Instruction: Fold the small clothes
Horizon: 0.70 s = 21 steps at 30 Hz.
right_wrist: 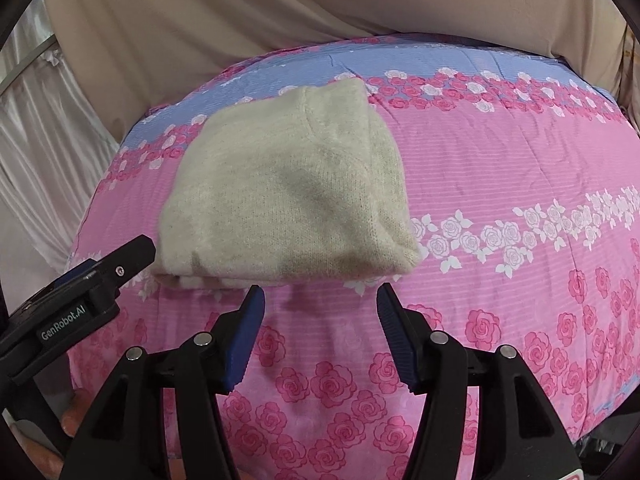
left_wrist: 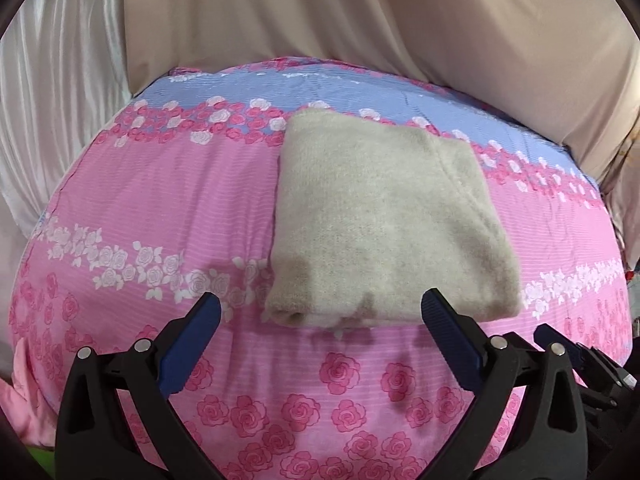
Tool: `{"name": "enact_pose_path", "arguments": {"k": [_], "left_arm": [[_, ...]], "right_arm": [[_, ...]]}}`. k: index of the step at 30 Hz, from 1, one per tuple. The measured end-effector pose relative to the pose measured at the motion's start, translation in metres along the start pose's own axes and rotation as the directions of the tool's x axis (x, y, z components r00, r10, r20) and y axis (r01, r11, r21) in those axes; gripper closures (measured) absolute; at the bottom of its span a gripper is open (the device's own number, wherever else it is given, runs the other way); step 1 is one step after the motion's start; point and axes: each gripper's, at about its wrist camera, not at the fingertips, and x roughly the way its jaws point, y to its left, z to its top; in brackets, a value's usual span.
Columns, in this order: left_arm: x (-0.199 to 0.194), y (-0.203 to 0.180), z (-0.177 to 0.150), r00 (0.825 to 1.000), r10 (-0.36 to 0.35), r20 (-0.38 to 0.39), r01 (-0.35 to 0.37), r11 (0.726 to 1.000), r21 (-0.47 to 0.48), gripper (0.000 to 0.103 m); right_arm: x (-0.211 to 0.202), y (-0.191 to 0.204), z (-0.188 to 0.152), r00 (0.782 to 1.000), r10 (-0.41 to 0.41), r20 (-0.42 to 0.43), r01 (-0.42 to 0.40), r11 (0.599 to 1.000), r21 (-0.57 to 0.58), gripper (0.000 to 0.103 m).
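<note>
Sweater (left_wrist: 384,224) folded on floral bedsheet (left_wrist: 160,208).

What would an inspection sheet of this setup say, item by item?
Surface: bedsheet, pink with rose bands and a blue strip at the far edge, lying smooth.
Job's things: knit, beige, folded into a neat rectangle, lying flat on the bedsheet.
Clutter: pink cloth bunched at the near left edge.
Grippers: left gripper and right gripper, jaws apart and holding nothing, both just short of the knit's near edge.
Cables: nothing seen.
Surroundings: beige drape behind the bed, white curtain at the left.
</note>
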Motion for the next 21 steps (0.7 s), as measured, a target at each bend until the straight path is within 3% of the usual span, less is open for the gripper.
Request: {"name": "enact_pose_path", "arguments": {"k": [5, 21], "left_arm": [[-0.001, -0.008, -0.002, 0.999, 0.042, 0.027, -0.044, 0.997, 0.066, 0.005], [0.000, -0.013, -0.006, 0.996, 0.079, 0.042, -0.083, 0.991, 0.106, 0.005]], "right_arm": [[-0.001, 0.002, 0.000, 1.000, -0.001, 0.008, 0.002, 1.000, -0.009, 0.046], [0.001, 0.008, 0.002, 1.000, -0.005, 0.005, 0.005, 0.999, -0.032, 0.046]]}}
